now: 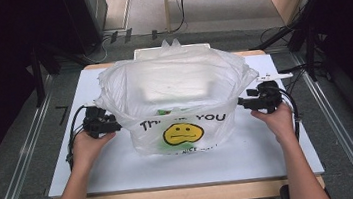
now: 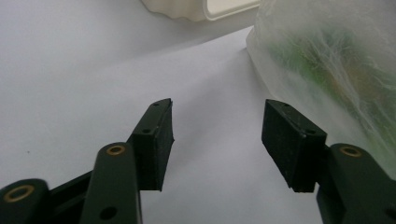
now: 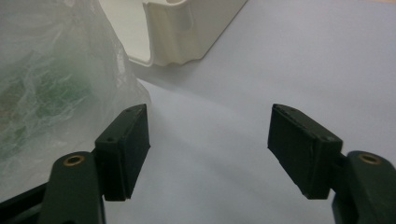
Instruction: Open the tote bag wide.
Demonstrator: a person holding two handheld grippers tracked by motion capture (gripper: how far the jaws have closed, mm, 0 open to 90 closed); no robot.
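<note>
At centre frame, translucent smiley-face plastic bag (image 1: 180,104) on white table (image 1: 121,166), flanked by left gripper (image 1: 114,125) and right gripper (image 1: 241,103), jaws of both spread, pinching nothing.

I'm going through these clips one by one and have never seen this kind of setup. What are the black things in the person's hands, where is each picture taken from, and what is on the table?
No robot here: a person sits at a white table holding a hand-operated two-jaw tool in each hand, the left gripper and the right gripper.

The wide picture comes from a fixed camera above the person, looking forward and down. The other two come from small cameras riding on each gripper, looking along its own black jaws.

In the middle stands a thin white plastic bag printed with a yellow face and "YOU"; something green shows through it. Behind it sits a cream plastic container.

Both grippers are open and hold nothing; each sits beside the bag, one per side.
</note>
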